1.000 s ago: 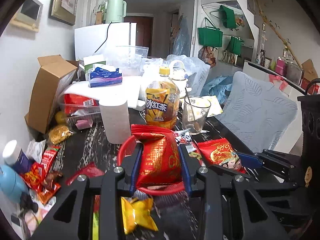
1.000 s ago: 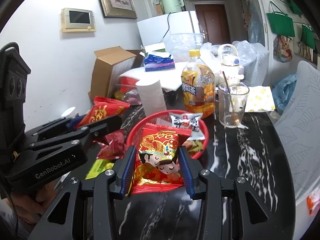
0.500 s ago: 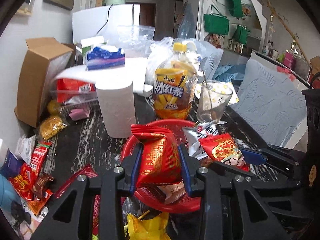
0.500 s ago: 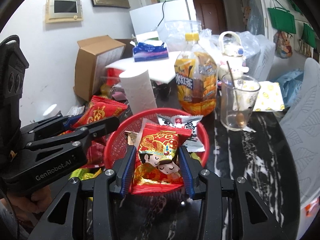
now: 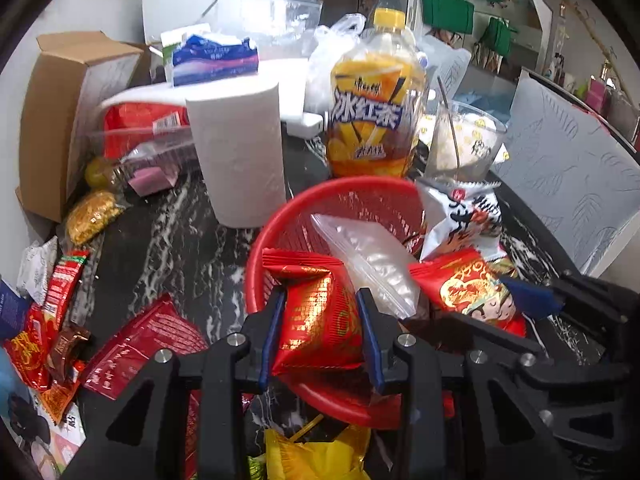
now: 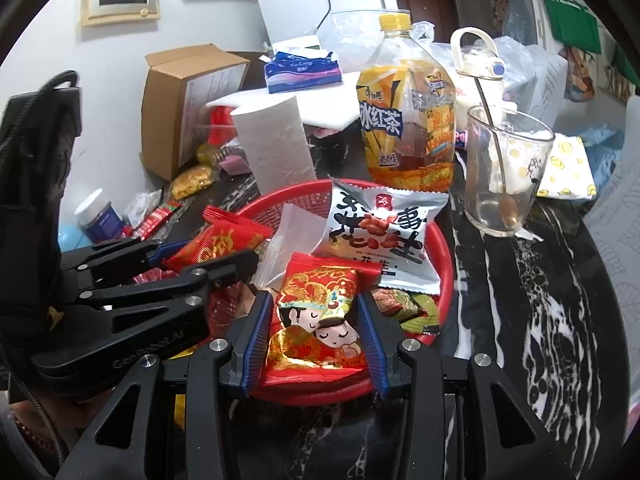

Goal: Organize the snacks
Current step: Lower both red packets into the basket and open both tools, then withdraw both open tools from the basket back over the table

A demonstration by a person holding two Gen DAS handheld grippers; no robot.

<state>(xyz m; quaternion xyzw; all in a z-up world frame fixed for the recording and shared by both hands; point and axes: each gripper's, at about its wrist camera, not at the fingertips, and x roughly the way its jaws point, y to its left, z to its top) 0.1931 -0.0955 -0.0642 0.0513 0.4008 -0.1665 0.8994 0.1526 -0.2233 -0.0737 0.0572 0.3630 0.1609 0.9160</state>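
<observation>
Glossy crinkled snack packets (image 5: 316, 320) over red mesh basket (image 5: 360, 200).

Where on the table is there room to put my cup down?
Bare table lies right of the red basket, in front of the glass. A smaller patch sits between the paper roll and loose packets. The basket is full.
</observation>
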